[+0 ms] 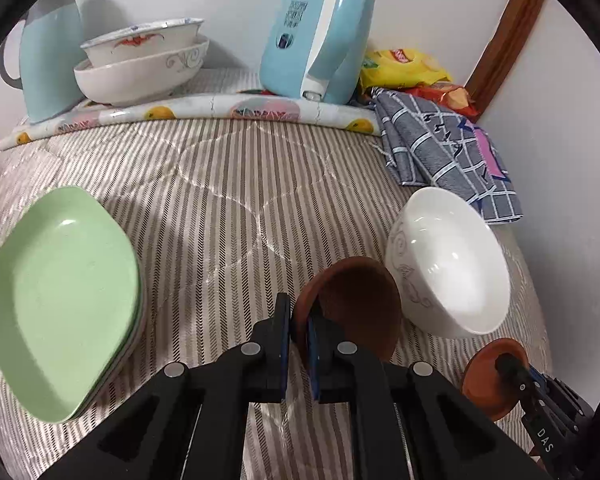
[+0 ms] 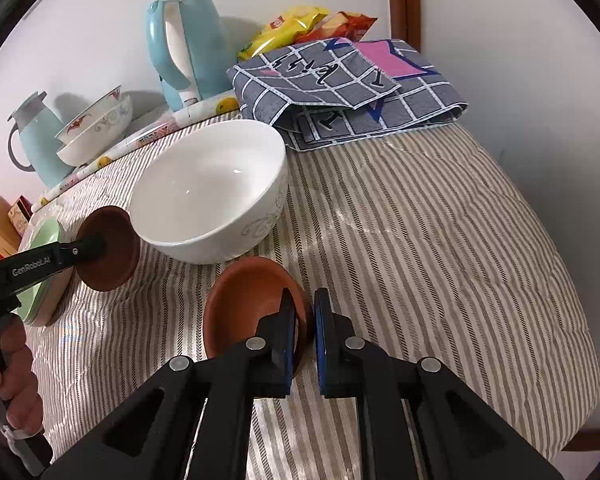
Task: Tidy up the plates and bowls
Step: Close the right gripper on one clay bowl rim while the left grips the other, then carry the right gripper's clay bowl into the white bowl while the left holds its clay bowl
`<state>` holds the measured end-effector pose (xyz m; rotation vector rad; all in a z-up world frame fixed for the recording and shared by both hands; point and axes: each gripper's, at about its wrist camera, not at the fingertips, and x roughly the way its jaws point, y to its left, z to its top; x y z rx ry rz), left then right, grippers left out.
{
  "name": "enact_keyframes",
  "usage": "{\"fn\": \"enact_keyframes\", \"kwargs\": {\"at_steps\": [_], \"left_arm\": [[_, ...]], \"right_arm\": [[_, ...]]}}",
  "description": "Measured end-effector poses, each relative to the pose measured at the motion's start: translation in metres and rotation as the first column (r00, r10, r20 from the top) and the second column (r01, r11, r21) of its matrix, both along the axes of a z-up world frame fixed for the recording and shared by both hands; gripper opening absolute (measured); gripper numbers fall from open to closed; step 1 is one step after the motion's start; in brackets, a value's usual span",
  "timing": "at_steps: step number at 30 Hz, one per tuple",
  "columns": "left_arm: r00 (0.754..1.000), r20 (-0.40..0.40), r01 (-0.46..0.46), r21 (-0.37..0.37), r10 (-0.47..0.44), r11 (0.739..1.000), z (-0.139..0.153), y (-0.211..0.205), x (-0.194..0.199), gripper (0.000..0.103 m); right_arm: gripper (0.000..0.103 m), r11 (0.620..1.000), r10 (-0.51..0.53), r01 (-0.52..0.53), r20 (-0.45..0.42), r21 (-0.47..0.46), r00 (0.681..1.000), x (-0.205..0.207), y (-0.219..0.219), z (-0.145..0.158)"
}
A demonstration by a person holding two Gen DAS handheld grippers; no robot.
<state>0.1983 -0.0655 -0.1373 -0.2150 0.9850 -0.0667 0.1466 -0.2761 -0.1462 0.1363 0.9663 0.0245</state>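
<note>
On the striped cloth: a big white bowl [image 2: 210, 188] sits in the middle.
Left gripper [image 1: 299, 330]: pinching the rim of a small brown dish [image 1: 352, 304], just left of the white bowl.
Right gripper [image 2: 305, 322]: pinching the rim of a second brown dish [image 2: 252, 304], in front of the bowl.
Green plates [image 1: 64, 300]: stacked at the left.
Back of table: two stacked bowls [image 1: 140, 64] beside a blue kettle [image 1: 320, 36].

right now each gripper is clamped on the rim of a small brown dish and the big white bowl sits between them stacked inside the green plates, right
Not quite. The big white bowl stands alone on the striped cloth, apart from the green plates, as the left wrist view shows. The rest holds: the left gripper and right gripper each clamp a small brown dish by the rim.
</note>
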Motion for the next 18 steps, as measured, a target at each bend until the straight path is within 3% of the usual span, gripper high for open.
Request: {"fn": "enact_keyframes", "kwargs": {"at_steps": [18], "left_arm": [[0.992,0.127,-0.015,-0.010,0.016,1.000,0.061,0.020,-0.041,0.008]], "right_arm": [[0.009,1.000,-0.012,0.014,0.109,-0.017,0.994,-0.033,0.013,0.054]]}}
